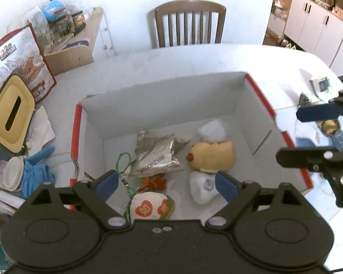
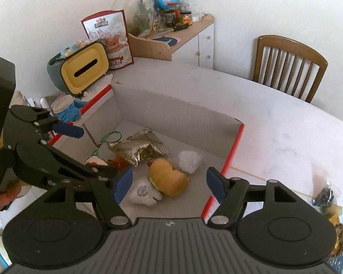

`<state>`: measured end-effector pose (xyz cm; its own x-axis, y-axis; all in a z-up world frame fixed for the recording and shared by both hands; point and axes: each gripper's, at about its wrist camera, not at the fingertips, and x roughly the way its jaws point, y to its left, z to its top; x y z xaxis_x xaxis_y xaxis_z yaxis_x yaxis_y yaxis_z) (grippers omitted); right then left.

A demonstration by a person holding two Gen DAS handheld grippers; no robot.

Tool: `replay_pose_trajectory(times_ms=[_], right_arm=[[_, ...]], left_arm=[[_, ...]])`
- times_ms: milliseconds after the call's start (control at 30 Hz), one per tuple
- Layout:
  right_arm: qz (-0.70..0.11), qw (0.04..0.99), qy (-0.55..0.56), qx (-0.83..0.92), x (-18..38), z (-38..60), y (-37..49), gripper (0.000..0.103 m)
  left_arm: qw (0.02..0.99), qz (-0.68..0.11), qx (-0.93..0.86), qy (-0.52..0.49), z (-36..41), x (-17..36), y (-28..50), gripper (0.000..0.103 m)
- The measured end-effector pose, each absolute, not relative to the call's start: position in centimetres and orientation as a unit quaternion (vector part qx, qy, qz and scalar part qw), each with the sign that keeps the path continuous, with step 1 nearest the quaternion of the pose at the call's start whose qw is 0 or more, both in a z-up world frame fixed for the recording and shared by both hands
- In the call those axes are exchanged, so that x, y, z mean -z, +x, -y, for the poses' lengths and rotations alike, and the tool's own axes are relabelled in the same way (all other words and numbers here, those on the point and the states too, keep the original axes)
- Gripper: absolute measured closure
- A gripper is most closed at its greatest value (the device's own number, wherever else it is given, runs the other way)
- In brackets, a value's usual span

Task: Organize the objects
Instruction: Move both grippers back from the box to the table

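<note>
An open white cardboard box with red edges stands on the table; it also shows in the right wrist view. Inside lie a yellow duck plush, a silver foil packet, a white wad, and a charm pouch with a green cord. My left gripper is open and empty above the box's near side. My right gripper is open and empty over the box's right part; it also shows in the left wrist view.
A yellow tissue box, a snack bag and a blue plush sit left of the box. Small items lie at the right. A wooden chair stands behind the table.
</note>
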<state>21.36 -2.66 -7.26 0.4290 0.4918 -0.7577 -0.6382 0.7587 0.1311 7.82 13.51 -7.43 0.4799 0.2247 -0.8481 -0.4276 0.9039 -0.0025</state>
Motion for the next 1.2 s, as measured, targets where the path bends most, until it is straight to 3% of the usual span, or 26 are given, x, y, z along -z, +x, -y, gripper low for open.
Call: replay_pose_trajectory(times_ms=[267,567,1200], right_arm=[[-0.389,0.854,-0.081,-0.336,4.9,5.8,18.6,0.021],[-0.371,0.871,-0.065,-0.317,3.6,10.9,16.7,0.017],[-0.392,0.881,-0.048,-0.260,6.2,28.0,19.0,0.017]], left_arm=[[0.869,-0.445,-0.190,-0.106,-11.4,5.2,6.9,0.008],[0.875,-0.424,-0.194,-0.127,-8.4,3.3,7.2,0.001],[0.885,-0.425,-0.144,-0.129,3.3,4.3,13.6,0.000]])
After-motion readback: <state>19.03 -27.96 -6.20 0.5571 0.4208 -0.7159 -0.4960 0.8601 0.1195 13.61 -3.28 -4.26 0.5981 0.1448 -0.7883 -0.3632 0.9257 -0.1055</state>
